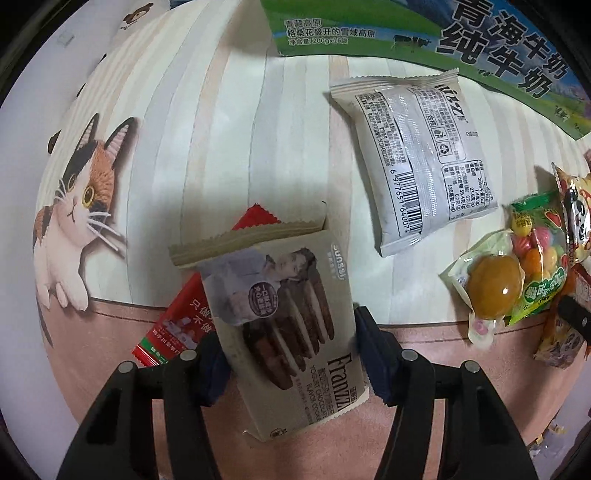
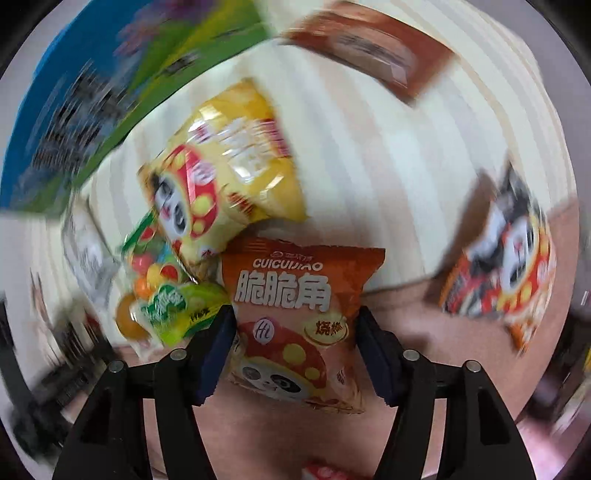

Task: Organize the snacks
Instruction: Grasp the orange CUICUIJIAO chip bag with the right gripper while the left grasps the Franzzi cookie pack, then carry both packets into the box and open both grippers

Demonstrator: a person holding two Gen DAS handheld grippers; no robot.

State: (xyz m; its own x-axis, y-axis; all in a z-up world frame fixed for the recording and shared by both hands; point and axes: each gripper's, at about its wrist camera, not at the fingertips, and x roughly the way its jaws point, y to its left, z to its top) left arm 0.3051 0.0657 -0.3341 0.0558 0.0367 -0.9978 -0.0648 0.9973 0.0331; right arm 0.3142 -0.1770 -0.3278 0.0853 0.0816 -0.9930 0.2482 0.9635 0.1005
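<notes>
A beige Franzzi chocolate cookie pack point(image 1: 284, 325) stands between the blue pads of my left gripper point(image 1: 291, 354), which is shut on its sides, above a red packet point(image 1: 177, 325) on the cloth. In the right wrist view my right gripper point(image 2: 295, 343) is shut on an orange Cuicuijiao crisp bag point(image 2: 295, 314) with a panda print; the bag is sharp while everything around it is blurred. Just beyond it lie a yellow panda snack bag point(image 2: 229, 162) and a green bag of coloured candies point(image 2: 162, 280).
A white snack pack point(image 1: 413, 155), a jelly cup point(image 1: 487, 291) and the candy bag point(image 1: 535, 251) lie on the striped cat-print cloth point(image 1: 207, 147). A green-blue milk carton box point(image 1: 406, 26) stands at the back. A brown packet point(image 2: 373, 48) and a red-black panda bag point(image 2: 509, 251) lie further off.
</notes>
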